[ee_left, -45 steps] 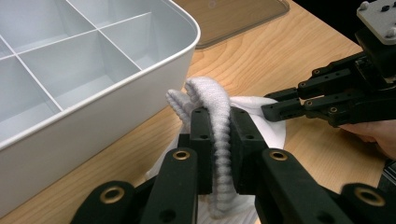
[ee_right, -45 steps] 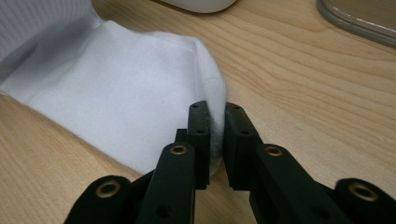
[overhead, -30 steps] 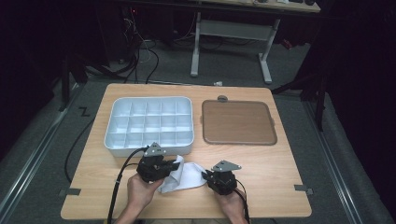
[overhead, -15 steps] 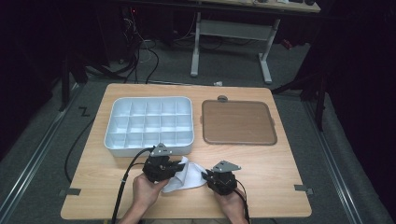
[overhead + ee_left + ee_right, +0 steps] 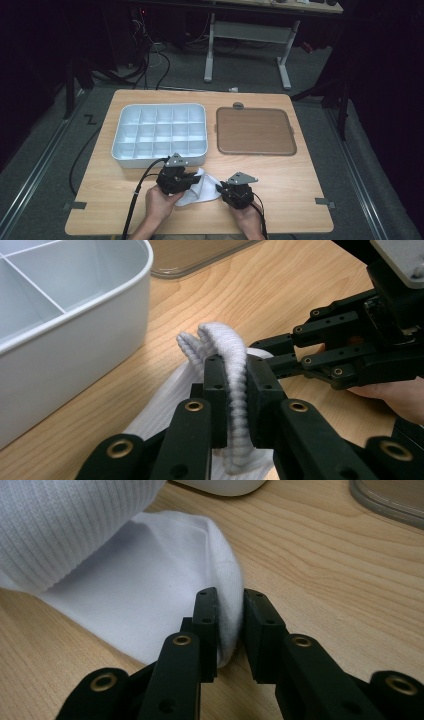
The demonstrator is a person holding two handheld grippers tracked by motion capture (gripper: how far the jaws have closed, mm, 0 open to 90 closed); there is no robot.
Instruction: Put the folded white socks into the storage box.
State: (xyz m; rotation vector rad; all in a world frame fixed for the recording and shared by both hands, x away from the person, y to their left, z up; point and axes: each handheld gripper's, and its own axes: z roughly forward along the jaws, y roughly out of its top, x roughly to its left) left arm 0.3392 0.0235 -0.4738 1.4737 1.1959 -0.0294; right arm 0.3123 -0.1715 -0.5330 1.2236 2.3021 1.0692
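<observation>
Sock [image 5: 200, 187]: one, white, on table [image 5: 300, 200] near front edge, between two grippers. Left gripper [image 5: 235, 390] clamps ribbed cuff. Right gripper [image 5: 230, 625] jaws, just opening, still pinch toe end. One white divided tray [image 5: 160, 132], one brown lid [image 5: 255, 131] behind.

Both forearms come in low from the near edge. The left hand-held gripper [image 5: 192, 176] points right, its jaws clamped tight. The right hand-held gripper [image 5: 219, 188] points left toward it, its jaws nearly together and just easing apart; the two tips sit close.
</observation>
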